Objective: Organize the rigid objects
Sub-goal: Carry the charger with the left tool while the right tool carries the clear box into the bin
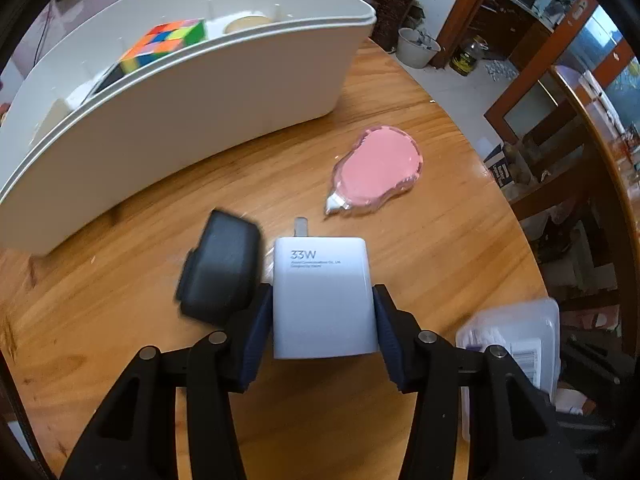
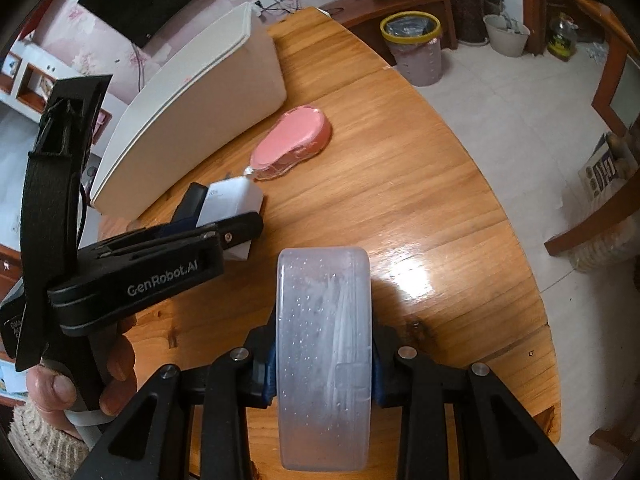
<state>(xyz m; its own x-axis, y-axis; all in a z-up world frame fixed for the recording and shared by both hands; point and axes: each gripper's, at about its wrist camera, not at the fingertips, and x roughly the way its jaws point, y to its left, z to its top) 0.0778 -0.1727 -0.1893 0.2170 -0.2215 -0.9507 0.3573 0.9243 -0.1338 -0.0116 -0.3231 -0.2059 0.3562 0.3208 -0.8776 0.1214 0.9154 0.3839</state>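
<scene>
The left gripper [image 1: 323,312] clamps a white 33W charger [image 1: 323,296]; the right gripper [image 2: 324,360] clamps a frosted translucent box [image 2: 324,356].

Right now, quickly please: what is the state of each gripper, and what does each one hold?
Left gripper: closed on the white 33W charger.
Right gripper: closed on the clear plastic box.
</scene>
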